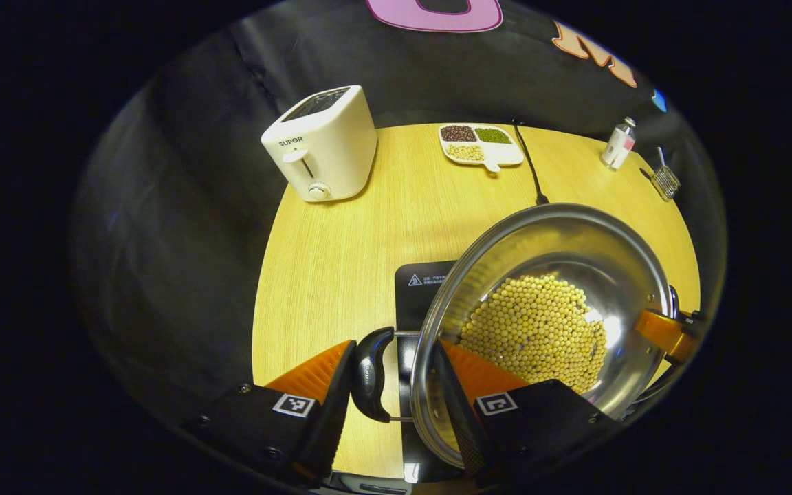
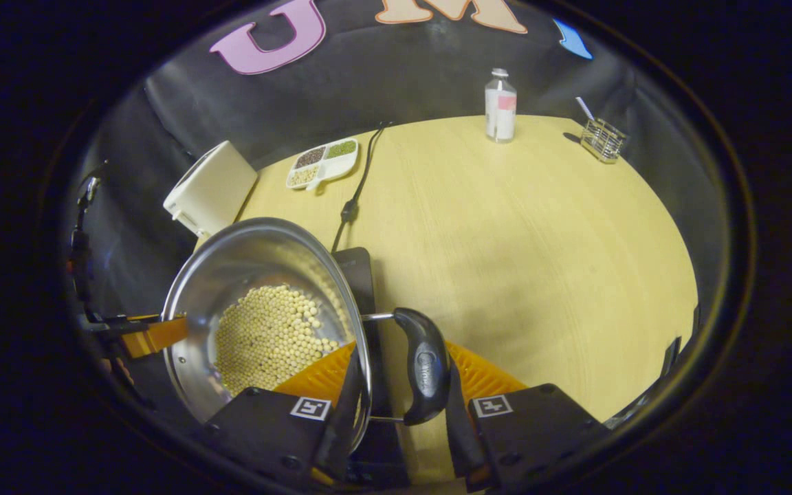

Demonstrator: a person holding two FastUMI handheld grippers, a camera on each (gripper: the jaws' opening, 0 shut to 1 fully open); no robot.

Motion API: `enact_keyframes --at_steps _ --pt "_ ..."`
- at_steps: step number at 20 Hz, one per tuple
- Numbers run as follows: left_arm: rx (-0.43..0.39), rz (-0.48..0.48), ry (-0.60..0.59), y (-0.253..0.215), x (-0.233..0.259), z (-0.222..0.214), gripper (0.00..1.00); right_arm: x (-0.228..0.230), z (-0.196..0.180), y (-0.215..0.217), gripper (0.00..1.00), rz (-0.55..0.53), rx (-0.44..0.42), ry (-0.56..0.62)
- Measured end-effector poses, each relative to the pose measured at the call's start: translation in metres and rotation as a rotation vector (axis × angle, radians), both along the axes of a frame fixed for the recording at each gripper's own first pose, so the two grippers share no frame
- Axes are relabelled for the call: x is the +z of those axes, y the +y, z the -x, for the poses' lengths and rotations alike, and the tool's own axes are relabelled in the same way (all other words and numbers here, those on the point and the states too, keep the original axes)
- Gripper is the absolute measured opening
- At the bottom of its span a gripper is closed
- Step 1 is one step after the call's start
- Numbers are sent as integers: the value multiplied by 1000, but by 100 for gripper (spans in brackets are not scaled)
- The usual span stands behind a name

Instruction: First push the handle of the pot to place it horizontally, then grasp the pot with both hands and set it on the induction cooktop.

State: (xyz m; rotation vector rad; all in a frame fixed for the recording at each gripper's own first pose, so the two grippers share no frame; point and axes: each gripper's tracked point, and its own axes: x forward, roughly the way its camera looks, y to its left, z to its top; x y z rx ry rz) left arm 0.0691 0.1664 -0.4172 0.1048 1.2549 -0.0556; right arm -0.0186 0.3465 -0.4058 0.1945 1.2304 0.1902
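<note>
A: Where is the pot [image 1: 547, 323]?
B: It is steel, holds a heap of pale yellow beans [image 1: 537, 330], and hangs tilted over the black induction cooktop [image 1: 420, 285] near the front edge of the table [image 1: 341, 261]. I cannot tell whether its base touches the cooktop.

A: And the left hand-held gripper [image 1: 396, 375]?
B: In the left gripper view its two fingers straddle the pot's rim and the black side handle [image 1: 370, 375]. One finger lies outside the handle, the other inside the pot wall. They look closed on that handle and rim.

A: The right hand-held gripper [image 2: 396, 385]?
B: The same on the other side. In the right gripper view one finger sits inside the pot by the beans, the other outside the second black handle [image 2: 423, 364], clamping rim and handle between them.

A: What else stands on the table?
B: A white toaster [image 1: 320, 144] at the far left, and a divided dish [image 1: 482, 144] with three kinds of beans beside a black cord [image 1: 530, 165] that runs towards the cooktop. Farther right are a small bottle [image 2: 500, 106] and a wire basket [image 2: 602, 139], well apart from the pot.
</note>
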Motion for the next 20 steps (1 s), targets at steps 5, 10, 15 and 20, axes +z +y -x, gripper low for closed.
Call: enact_keyframes --at_steps 5,10,15,20 --pt "-20 1 -10 3 0 -4 70 -1 0 3 60 -2 1 -2" --pt "-9 3 -14 5 2 -4 71 -1 -4 5 60 -13 2 -2" --pt "-3 4 -16 5 2 -4 71 -1 -5 3 60 -13 10 -8" --pt "-4 13 -24 6 4 -5 74 -1 -4 3 56 -12 12 -10"
